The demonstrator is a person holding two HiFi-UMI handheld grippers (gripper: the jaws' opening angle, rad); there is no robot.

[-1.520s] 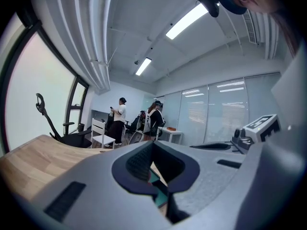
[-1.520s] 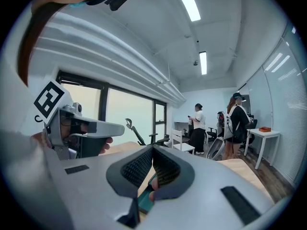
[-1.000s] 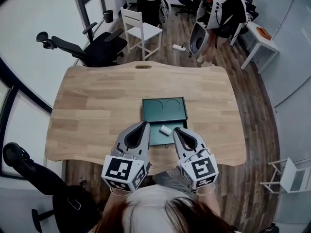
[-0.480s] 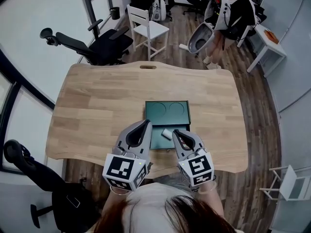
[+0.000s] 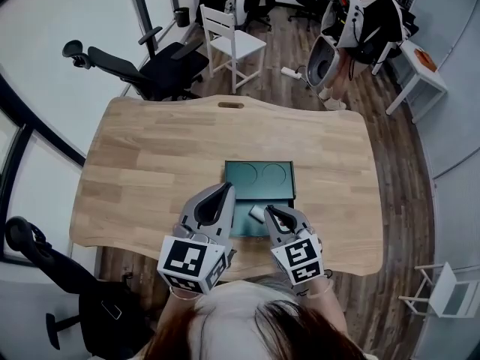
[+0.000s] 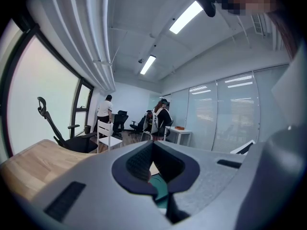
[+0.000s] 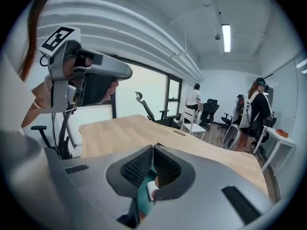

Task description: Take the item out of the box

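A dark green box (image 5: 279,195) lies open near the table's front edge, its far half showing two round recesses. A small white item (image 5: 256,213) rests in the near half. My right gripper (image 5: 268,210) is shut and empty, its tips just right of the item and low over the box. In the right gripper view the white item (image 7: 151,191) shows just below the closed jaws of the right gripper (image 7: 153,146). My left gripper (image 5: 225,188) is shut too, hovering over the box's left edge. The left gripper (image 6: 152,143) has green box (image 6: 160,188) beneath its tips.
The wooden table (image 5: 150,163) stretches left and far of the box. Behind it stand a black office chair (image 5: 142,62) and a white chair (image 5: 236,43). People (image 5: 360,21) stand at the back right by a white side table (image 5: 420,62).
My right gripper has sunk toward the box and now sits closer to the white item. The left gripper has shifted a little over the box's left edge.
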